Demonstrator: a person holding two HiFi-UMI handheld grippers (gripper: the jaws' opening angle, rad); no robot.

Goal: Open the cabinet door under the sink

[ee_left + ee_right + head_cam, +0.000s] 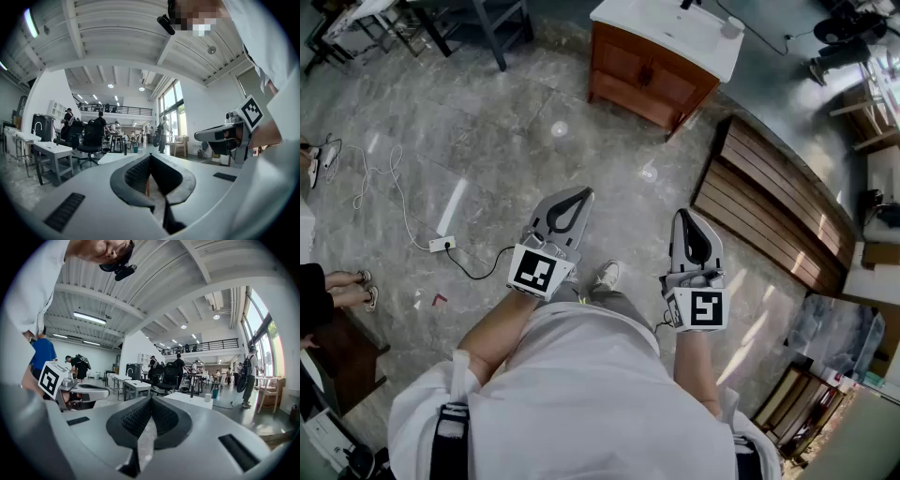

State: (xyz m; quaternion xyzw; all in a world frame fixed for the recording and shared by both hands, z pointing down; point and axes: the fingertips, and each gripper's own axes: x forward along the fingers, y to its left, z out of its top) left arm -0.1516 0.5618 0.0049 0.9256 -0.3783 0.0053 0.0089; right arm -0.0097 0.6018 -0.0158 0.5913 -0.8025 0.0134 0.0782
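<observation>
The wooden cabinet (pixel 649 77) with a white sink top (pixel 670 26) stands on the floor far ahead, its two doors closed. Both grippers are held in front of the body, well short of it and pointing toward it. My left gripper (pixel 578 195) is shut, tips together, nothing between them; its own view shows the ribbed pads (pixel 136 174) meeting. My right gripper (pixel 687 216) is likewise shut and holds nothing, its pads (pixel 137 417) closed. Each gripper view shows the other gripper (pixel 225 136) (pixel 79 392) alongside.
A slatted wooden panel (pixel 778 202) lies on the floor right of the cabinet. A power strip (pixel 442 244) with white and black cables lies at left. Table legs (pixel 487 23) stand at the top left; another person's feet (pixel 352 286) show at the left edge.
</observation>
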